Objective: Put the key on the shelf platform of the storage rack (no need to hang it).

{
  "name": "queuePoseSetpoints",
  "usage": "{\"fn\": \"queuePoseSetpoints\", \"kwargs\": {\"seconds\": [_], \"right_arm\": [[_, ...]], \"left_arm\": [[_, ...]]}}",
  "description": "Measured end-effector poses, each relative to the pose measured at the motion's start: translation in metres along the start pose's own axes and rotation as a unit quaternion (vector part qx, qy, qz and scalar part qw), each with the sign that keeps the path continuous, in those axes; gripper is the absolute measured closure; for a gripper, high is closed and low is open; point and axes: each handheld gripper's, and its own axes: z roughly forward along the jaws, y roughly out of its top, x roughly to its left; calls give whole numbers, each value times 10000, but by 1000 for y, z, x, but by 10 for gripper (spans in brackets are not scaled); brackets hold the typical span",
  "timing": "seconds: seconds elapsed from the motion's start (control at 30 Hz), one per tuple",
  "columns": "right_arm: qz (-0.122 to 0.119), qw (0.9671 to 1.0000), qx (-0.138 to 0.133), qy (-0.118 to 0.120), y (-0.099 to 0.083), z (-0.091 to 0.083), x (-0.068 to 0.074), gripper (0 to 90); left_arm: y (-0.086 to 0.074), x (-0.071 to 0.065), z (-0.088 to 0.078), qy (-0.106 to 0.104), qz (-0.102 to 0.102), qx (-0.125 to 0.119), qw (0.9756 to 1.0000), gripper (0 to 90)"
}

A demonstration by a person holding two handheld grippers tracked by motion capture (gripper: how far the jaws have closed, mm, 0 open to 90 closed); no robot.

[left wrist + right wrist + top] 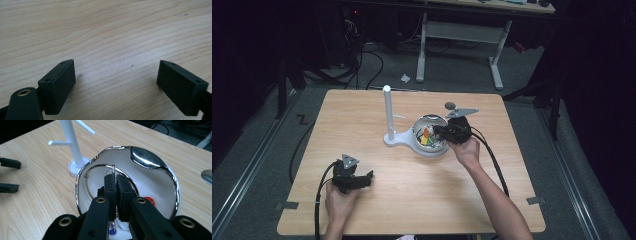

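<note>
A white peg stand (388, 115) rises from the wooden table (412, 200) just left of my right fingers (110, 187); a small grey disc (450, 105) lies just beyond them. Farther off, past the table's edge, are a white-legged desk (459, 30), black cables (372, 60) and a paper scrap (405, 78) on the floor.

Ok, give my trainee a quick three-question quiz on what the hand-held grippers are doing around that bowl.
1. True or false: the left hand-held gripper has its jaws spread over bare table.
2. The right hand-held gripper is inside which thing: A) the shiny bowl, B) the white stand, C) a box?
3. Fill in: its jaws are pinched on a thin silver ____.

Key:
1. True.
2. A.
3. Ring, a wire hoop lying in the bowl.
</note>
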Motion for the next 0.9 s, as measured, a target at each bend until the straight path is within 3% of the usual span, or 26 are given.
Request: {"fn": "queuePoseSetpoints", "kwargs": {"seconds": [0.17, 0.33, 0.6, 0.9], "right_arm": [[30, 9999, 84, -88, -3, 11, -3, 882], [205, 9996, 115, -151, -7, 19, -7, 870], [334, 9993, 71, -160, -11, 23, -7, 608], [480, 9987, -146, -42, -12, 7, -13, 553]], "left_arm": [[0, 0, 0, 16, -33, 6, 10000, 158], [0, 0, 0, 0, -2, 0, 10000, 158], [0, 0, 0, -5, 1, 6, 10000, 158], [0, 0, 0, -6, -11, 12, 10000, 158]]}}
